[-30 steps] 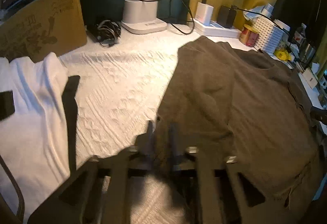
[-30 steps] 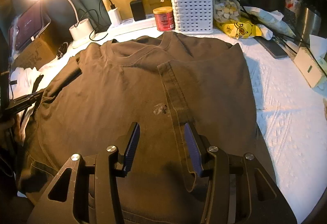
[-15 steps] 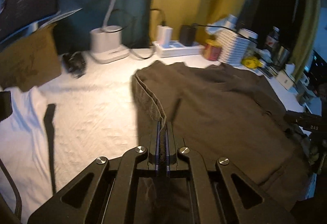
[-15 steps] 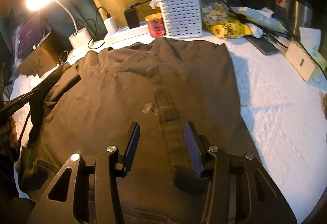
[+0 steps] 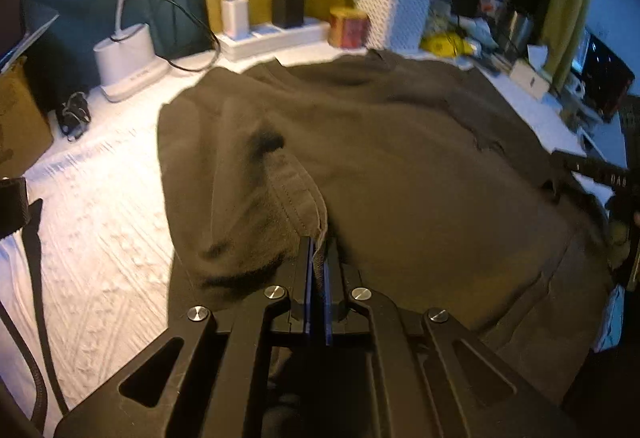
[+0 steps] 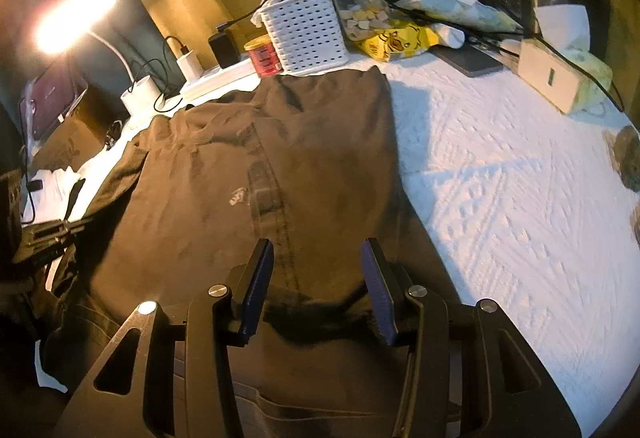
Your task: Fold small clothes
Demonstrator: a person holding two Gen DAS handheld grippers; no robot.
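Left claw (image 5: 318,258) clamped tight on brown shirt (image 5: 400,166) hem, fabric lifted off white tabletop (image 5: 100,238). Right claw (image 6: 318,278) spread wide above shirt, gripping nothing.

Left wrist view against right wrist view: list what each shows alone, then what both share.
Left wrist only: the left gripper pinching a fold of the dark brown cotton T-shirt. Right wrist only: the right gripper, fingers apart above the shirt, the glowing lamp head and clear snack jar. Both: shirt, white perforated basket, red tin.
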